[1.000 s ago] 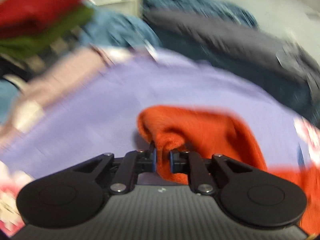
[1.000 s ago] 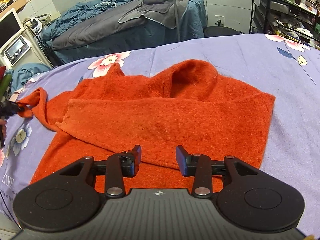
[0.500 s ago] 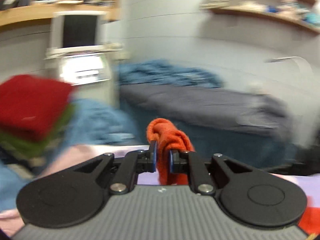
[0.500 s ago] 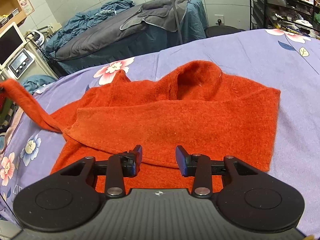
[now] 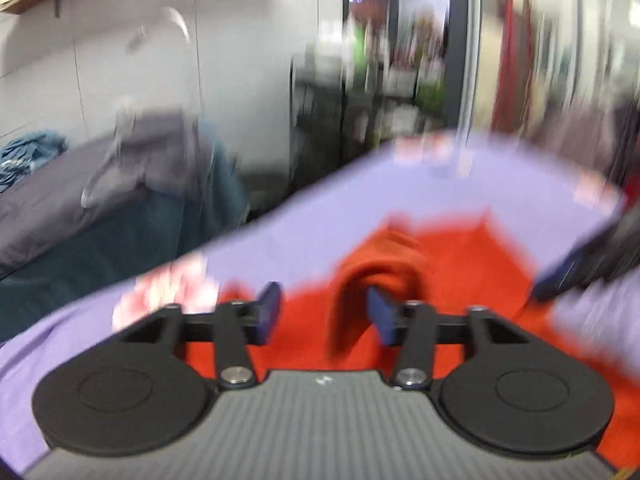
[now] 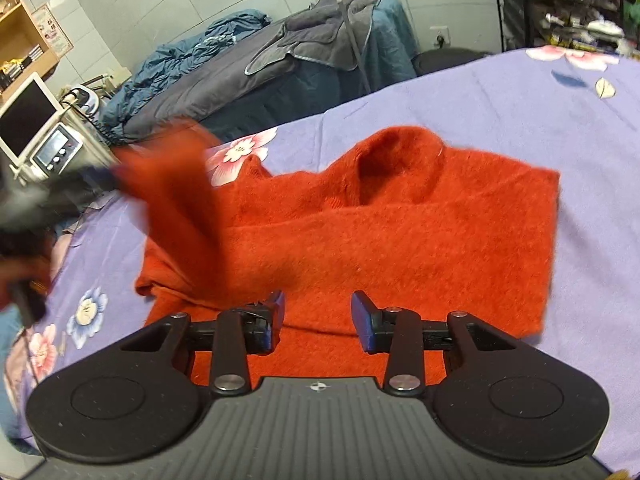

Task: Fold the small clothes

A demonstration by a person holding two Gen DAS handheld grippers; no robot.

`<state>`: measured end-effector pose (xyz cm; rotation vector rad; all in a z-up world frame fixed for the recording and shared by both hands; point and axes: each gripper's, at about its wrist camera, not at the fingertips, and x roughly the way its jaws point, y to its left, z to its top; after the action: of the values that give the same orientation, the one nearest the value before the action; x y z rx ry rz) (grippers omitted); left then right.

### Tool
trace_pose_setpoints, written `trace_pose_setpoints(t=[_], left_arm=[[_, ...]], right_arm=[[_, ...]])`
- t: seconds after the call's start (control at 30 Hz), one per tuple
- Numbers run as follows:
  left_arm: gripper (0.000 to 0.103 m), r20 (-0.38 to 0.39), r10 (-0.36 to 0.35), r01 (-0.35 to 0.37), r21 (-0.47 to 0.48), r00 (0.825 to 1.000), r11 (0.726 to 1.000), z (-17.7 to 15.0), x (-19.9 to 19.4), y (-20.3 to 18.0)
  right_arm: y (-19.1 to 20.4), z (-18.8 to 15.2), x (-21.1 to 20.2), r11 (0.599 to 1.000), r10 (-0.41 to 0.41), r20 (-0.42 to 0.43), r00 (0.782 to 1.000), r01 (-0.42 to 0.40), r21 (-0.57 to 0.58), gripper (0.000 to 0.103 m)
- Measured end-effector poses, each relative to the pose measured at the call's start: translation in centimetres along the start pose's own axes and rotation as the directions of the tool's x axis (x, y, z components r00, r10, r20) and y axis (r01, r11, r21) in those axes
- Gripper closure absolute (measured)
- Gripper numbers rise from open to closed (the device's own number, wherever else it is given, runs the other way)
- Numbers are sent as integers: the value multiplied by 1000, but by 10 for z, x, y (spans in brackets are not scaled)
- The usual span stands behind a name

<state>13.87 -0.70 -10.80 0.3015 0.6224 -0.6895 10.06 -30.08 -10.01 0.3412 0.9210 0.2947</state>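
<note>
- Left wrist view: your left gripper [image 5: 320, 312] has its jaws wide apart. A bunched roll of the orange sweater [image 5: 460, 264], apparently its sleeve [image 5: 376, 276], sits between them against the right jaw; the picture is too blurred to say whether it touches, and nothing is pinched. The sweater lies on the purple floral sheet [image 5: 304, 232], right under and ahead of the gripper.
- Right wrist view: your right gripper [image 6: 318, 320] is open too and empty, poised over the sweater's [image 6: 400, 232] near hem. The body lies flat on the sheet [image 6: 520, 112], collar away from you. The sleeve [image 6: 180, 200] is a blurred streak in the air over the sweater's left part.
- Handling: expect a soft, fuzzy, light knit that drapes, stretches and sags, and clings to itself rather than slides.
- Where to hold: take it at the cuff, the hem corners or a folded edge, where the knit is doubled; a mid-panel pinch would likely just bunch it.
</note>
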Motion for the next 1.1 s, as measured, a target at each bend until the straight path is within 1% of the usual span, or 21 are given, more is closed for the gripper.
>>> trace_pose_setpoints(t=[0.03, 0.1, 0.17, 0.2, 0.27, 0.33, 0.4, 0.43, 0.5, 0.6, 0.63, 0.7, 0.8, 0.83, 0.87, 0.9, 0.93, 0.97, 1.03, 1.07, 1.1], left_arm=[[53, -35, 24, -24, -4, 999, 1000, -8, 9, -8], [41, -73, 76, -79, -47, 994, 996, -19, 16, -18], [34, -103, 145, -154, -86, 984, 984, -34, 11, -18], [33, -121, 167, -180, -100, 978, 979, -41, 8, -19], [33, -155, 167, -186, -111, 974, 976, -54, -1, -13], [33, -185, 176, -196, -93, 967, 976, -68, -15, -6], [32, -207, 186, -207, -88, 960, 974, -79, -27, -8], [31, -211, 186, -210, -98, 960, 973, -83, -35, -9], [29, -211, 182, -214, -142, 960, 966, -91, -53, -11], [27, -206, 197, -239, -206, 959, 949, -98, -76, -14], [27, -209, 200, -246, -221, 957, 944, -100, -79, -13], [27, -211, 211, -260, -242, 955, 935, -103, -87, -14], [27, -219, 205, -262, -278, 954, 924, -107, -89, -12], [27, -219, 199, -258, -289, 955, 922, -106, -89, -12], [27, -219, 189, -250, -298, 957, 921, -106, -88, -12], [27, -220, 181, -243, -302, 959, 922, -107, -87, -12], [27, -221, 179, -241, -302, 959, 922, -105, -85, -13], [27, -222, 176, -238, -297, 959, 925, -105, -83, -14], [27, -223, 167, -228, -289, 961, 930, -103, -76, -16], [27, -224, 162, -224, -288, 961, 931, -101, -73, -17], [27, -226, 156, -219, -289, 962, 932, -100, -70, -18]], right_arm=[[1, -1, 0, 1000, 3, 0, 1000, -3, -6, 37], [3, 0, -1, 999, 17, -3, 1000, -17, -31, 37], [7, 1, 2, 997, 34, -10, 999, -34, -69, 37], [10, 3, 4, 994, 43, -16, 999, -45, -98, 37], [17, 8, 12, 983, 44, -32, 999, -49, -179, 37], [25, 17, 24, 961, 38, -46, 998, -49, -271, 36], [32, 27, 41, 920, 38, -76, 996, -65, -387, 33], [33, 32, 51, 903, 20, -94, 995, -59, -426, 33], [27, 42, 73, 903, -19, -134, 991, -41, -428, 34], [5, 49, 103, 946, -30, -189, 981, -33, -321, 36], [-3, 49, 112, 965, -13, -214, 977, -44, -259, 38], [-17, 47, 125, 990, 32, -230, 973, -63, -129, 39], [-31, 44, 134, 990, 131, -193, 972, -120, 69, 39], [-33, 44, 137, 984, 149, -174, 973, -129, 120, 40], [-36, 43, 139, 975, 169, -157, 973, -141, 172, 47], [-37, 43, 140, 960, 199, -139, 970, -165, 224, 76], [-39, 43, 139, 934, 247, -109, 963, -206, 291, 85], [-38, 44, 134, 905, 287, -66, 956, -247, 347, 85], [-38, 52, 116, 834, 364, 65, 929, -356, 422, 86], [-37, 57, 104, 805, 382, 134, 915, -400, 437, 87], [-36, 63, 88, 795, 370, 203, 907, -422, 435, 87]])
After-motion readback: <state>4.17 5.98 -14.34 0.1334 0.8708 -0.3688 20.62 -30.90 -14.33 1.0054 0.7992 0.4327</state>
